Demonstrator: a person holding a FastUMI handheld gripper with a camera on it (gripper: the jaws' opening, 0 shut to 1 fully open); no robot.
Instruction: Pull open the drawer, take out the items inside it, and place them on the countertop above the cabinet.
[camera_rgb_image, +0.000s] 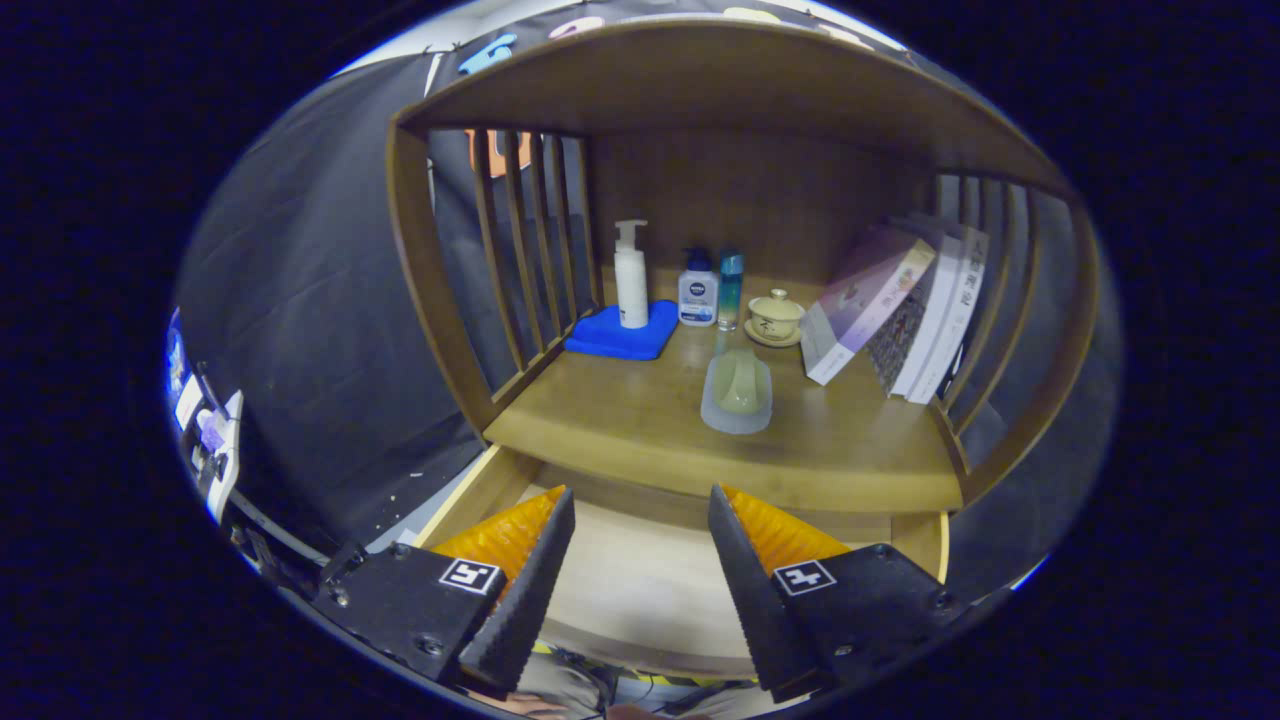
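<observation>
I hold tongs (640, 560) spread wide, empty, over pulled-open pale wooden drawer (640, 585). Drawer floor between fingers looks bare; rest hidden. Translucent soap dish with pale green bar (738, 392) sits on wooden surface (620, 420) beyond fingers, near blue cloth (620, 335) under white pump bottle (630, 275). Retrieval step likely done; next I check drawer for leftovers.

We ride on the hand-held gripper (640, 560), looking forward along its 2 fingers, which stand apart, holding nothing. We face the cabinet head-on, near its front, slightly above the counter (640, 440), seeing into the nook to the back panel. The open drawer (640, 590) lies just under and between the fingers. The booth's wall flanks both sides.
</observation>
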